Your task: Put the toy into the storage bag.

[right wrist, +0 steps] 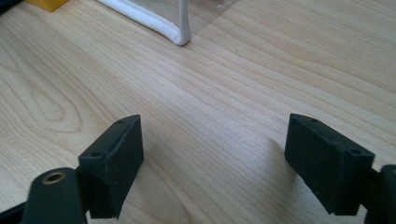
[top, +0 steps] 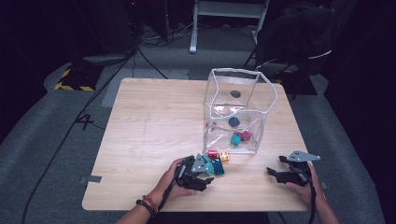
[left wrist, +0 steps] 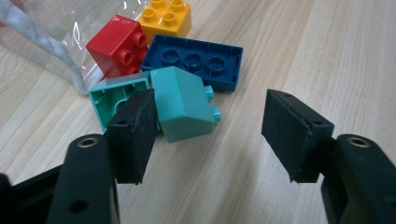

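At the near left of a pale wooden worktop (top: 154,126), the left tongs (top: 208,175) sit low beside a small cluster of toy bricks, the jaws parted and gripping nothing. In the left gripper view, one black pad (left wrist: 133,135) stands against the side of a teal brick (left wrist: 184,105) lying tipped on the wood, while the other pad stands well clear with bare wood between. Just beyond it lie a hollow mint-green brick (left wrist: 112,95), a dark blue plate brick (left wrist: 196,60), a red brick (left wrist: 119,46) and a yellow brick (left wrist: 168,16), all close together at the foot of a clear plastic bag (top: 238,112) with white trim, which stands open on the worktop with several more bricks inside. At the near right, the right tongs (top: 272,173) are held in a hand, jaws spread wide over bare wood, holding nothing.
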The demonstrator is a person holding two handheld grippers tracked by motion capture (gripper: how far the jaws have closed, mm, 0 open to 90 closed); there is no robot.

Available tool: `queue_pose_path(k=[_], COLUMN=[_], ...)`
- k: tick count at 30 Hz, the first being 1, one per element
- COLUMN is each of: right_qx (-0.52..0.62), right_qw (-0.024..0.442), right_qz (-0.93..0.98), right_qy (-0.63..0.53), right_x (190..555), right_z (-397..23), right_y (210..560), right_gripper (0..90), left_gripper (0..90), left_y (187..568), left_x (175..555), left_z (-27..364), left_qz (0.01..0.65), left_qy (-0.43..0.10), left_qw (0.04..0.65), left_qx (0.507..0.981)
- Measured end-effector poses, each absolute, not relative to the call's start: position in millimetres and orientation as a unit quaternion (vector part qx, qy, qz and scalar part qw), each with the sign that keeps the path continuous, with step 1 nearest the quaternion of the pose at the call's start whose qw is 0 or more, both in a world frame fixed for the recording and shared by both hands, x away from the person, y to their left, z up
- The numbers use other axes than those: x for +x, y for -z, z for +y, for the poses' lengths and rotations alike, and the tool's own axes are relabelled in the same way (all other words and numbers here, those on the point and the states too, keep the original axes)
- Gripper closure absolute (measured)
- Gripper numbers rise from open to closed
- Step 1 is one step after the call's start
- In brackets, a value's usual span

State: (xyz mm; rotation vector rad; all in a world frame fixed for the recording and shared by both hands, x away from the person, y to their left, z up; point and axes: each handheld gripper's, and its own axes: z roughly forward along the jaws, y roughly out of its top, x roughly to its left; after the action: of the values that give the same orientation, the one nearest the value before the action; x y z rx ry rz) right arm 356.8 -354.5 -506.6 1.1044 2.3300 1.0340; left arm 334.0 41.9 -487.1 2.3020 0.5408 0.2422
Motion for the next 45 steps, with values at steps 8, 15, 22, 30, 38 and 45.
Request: queue_pose_path(k=[8, 15, 22, 30, 38, 45], right_qx=[0.391, 0.39, 0.39, 0.39, 0.39, 0.39], right_qw=[0.181, 0.18, 0.181, 0.181, 0.181, 0.181], right_qz=[0.825, 0.825, 0.825, 0.825, 0.825, 0.825], right_qy=[-0.366, -0.366, -0.366, -0.366, -0.366, -0.366], right_x=[357, 357, 357, 357, 357, 357], right_z=[-354, -354, -354, -354, -354, -354], right_y=[507, 507, 507, 507, 507, 507], right_gripper=[20.0, 20.0, 20.1, 20.0, 20.0, 20.0], left_gripper=[48.9, 48.5, 56.7, 56.7, 56.7, 56.7], left_y=[492, 496, 493, 480, 462, 442], left_x=[336, 338, 339, 342, 358, 385], left_z=[25, 15, 21, 51, 95, 123], left_qz=[0.199, 0.188, 0.162, 0.189, 0.219, 0.257], left_qy=[-0.085, -0.086, -0.071, -0.076, -0.111, -0.139], left_qw=[0.35, 0.338, 0.348, 0.375, 0.392, 0.399], left_qx=[0.911, 0.918, 0.921, 0.904, 0.886, 0.869])
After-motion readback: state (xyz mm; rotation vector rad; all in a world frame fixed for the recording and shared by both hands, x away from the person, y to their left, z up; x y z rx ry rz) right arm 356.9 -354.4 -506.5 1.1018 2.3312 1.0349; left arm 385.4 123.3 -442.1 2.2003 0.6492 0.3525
